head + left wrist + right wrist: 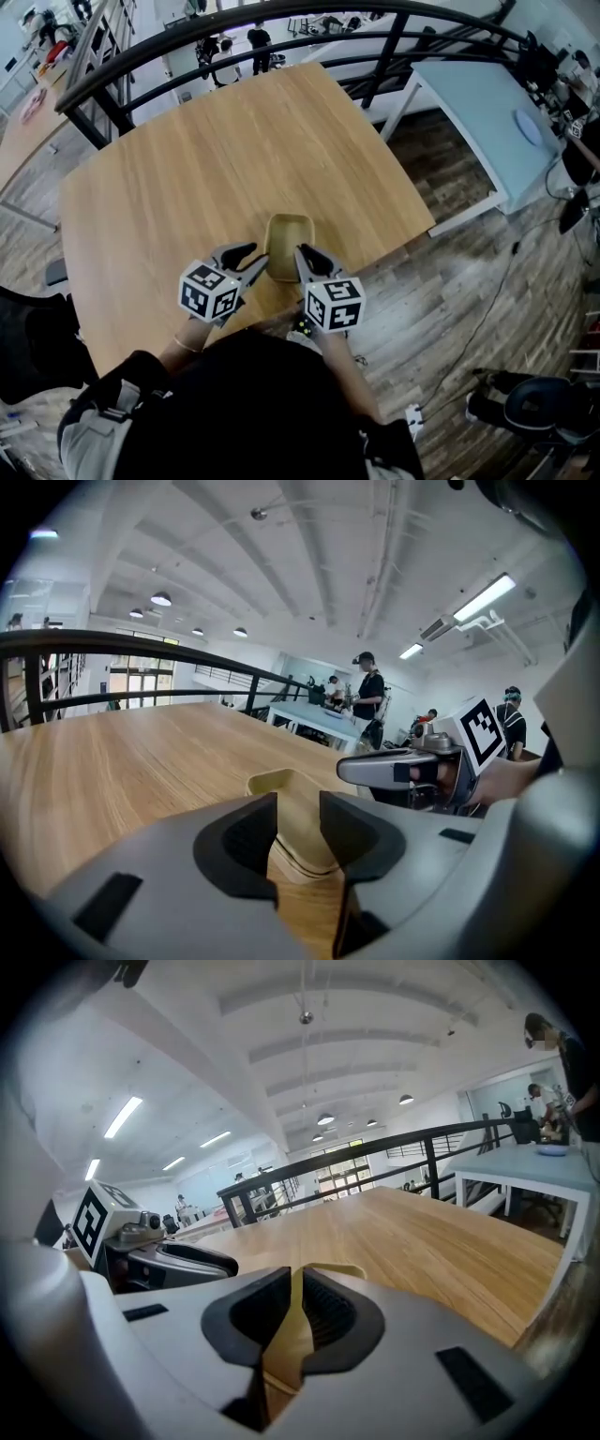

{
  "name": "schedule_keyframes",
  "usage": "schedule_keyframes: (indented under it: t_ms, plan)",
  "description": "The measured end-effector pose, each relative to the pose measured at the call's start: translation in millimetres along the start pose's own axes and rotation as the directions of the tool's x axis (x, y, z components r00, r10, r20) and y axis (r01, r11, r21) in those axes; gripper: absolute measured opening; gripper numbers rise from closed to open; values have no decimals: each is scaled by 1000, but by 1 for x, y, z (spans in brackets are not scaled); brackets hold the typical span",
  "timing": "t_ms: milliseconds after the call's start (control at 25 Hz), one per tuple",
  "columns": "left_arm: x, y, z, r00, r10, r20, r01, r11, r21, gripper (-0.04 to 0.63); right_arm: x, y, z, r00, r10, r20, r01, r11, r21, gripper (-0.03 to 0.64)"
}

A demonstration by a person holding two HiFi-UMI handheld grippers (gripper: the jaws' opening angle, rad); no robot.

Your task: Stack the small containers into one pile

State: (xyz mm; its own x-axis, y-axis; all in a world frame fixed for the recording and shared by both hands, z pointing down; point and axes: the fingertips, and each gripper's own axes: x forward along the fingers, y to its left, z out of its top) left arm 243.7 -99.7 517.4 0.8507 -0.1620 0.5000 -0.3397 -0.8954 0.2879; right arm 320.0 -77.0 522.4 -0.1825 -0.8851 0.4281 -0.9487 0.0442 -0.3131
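An olive-yellow small container (287, 237) sits near the front edge of the wooden table (187, 169). Its near end (296, 847) shows layered edges, like nested containers. My right gripper (303, 262) is at its right near corner, and in the right gripper view the gripper (292, 1312) is shut on the thin yellow wall (284, 1340). My left gripper (249, 263) is at the container's left near side. In the left gripper view the gripper (298, 841) stands open, its pads apart, with the container (286, 799) seen through the gap just ahead.
A black railing (281, 28) curves round the far side of the table. A white table (478, 122) stands to the right over the wood floor (469, 281). People (367, 691) stand far off in the background.
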Motion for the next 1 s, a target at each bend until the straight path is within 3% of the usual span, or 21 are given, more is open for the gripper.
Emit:
schedule_keyframes:
  t_ms: [120,360,680,1000]
  plan:
    - [-12,-1,3,1000,-8,21,8,1000,7,141,1,15,9,999,33,27,-33,999,-9,46]
    - [-43,-7,15,993,-43,107,39,998,42,51,-6,43,21,997,54,54,-48,993,-111,44]
    - [-49,1,22,993,-29,117,23,998,55,48,-19,34,43,991,30,128,-17,995,-97,38]
    - [-47,-3,20,993,-37,114,29,998,63,48,-23,34,40,991,13,132,-1,996,-87,34]
